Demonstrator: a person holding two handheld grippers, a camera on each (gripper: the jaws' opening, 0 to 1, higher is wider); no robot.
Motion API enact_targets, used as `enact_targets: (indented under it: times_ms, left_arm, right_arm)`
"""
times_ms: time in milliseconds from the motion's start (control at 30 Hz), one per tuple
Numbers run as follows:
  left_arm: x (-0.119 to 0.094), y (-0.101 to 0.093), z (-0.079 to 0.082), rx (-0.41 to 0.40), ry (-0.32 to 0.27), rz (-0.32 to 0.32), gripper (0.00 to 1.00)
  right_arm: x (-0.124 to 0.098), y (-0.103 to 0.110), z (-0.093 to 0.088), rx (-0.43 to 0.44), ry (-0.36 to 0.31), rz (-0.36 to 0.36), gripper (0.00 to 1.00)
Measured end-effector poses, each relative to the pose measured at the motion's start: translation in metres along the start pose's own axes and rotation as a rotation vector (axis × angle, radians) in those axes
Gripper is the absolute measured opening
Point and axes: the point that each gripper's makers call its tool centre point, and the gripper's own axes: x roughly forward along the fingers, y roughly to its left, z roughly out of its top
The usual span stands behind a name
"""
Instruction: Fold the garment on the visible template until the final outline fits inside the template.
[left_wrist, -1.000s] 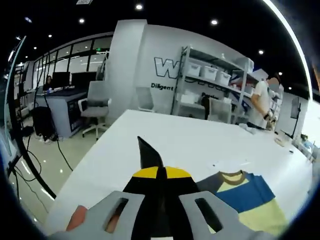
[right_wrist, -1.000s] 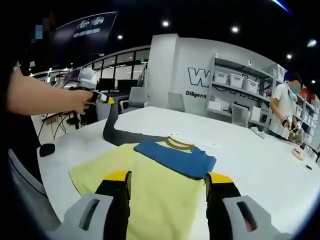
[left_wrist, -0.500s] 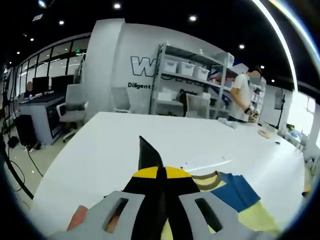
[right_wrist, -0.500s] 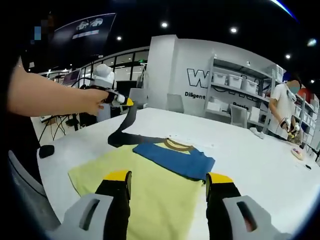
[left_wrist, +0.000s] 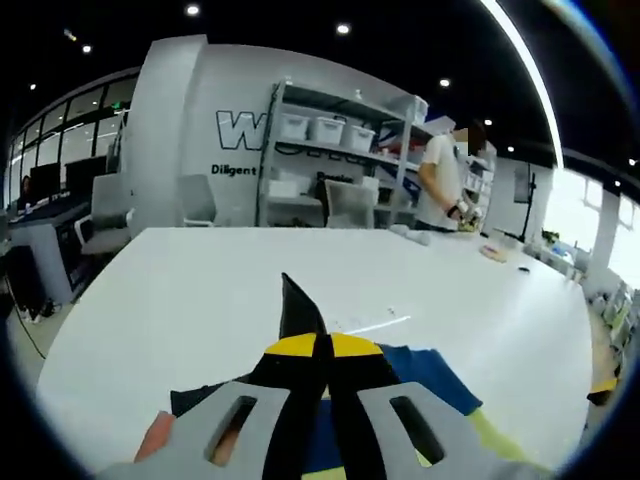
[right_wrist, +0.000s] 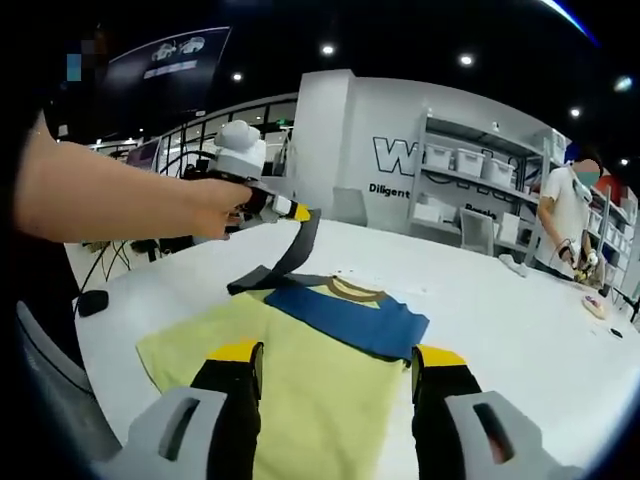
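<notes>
Garment (right_wrist: 300, 370) yellow w/ blue band, dark sleeve (right_wrist: 290, 255); table (right_wrist: 520, 330) white; gripper (right_wrist: 335, 375) tips yellow.

Showing grey slotted gripper bodies, black jaws (right_wrist: 335, 385) tipped yellow; wearing no sleeve on the forearm (right_wrist: 100, 195).

Left gripper view: low over table (left_wrist: 200, 290), facing shelving (left_wrist: 330, 150). Right gripper view: apparently farther back, sharing garment (right_wrist: 330, 360), table, shelving.
</notes>
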Motion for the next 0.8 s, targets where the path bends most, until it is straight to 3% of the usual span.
enact_targets:
  times_ms: [400,633,800]
  left_arm:
    - [0.014,-0.066,-0.002,0.06,0.007,-0.117,0.0]
    - [0.027,-0.103,-0.02,0.12,0.041,-0.191,0.0]
    - [0.032,-0.115,-0.033,0.145,0.061,-0.213,0.0]
  right_arm:
    - [-0.001,0.001,-0.002,-0.003,0.01,0.003,0.57]
    - [-0.001,0.001,-0.003,-0.003,0.016,0.0,0.57]
    - [-0.001,0.0,-0.005,-0.002,0.023,0.0,0.57]
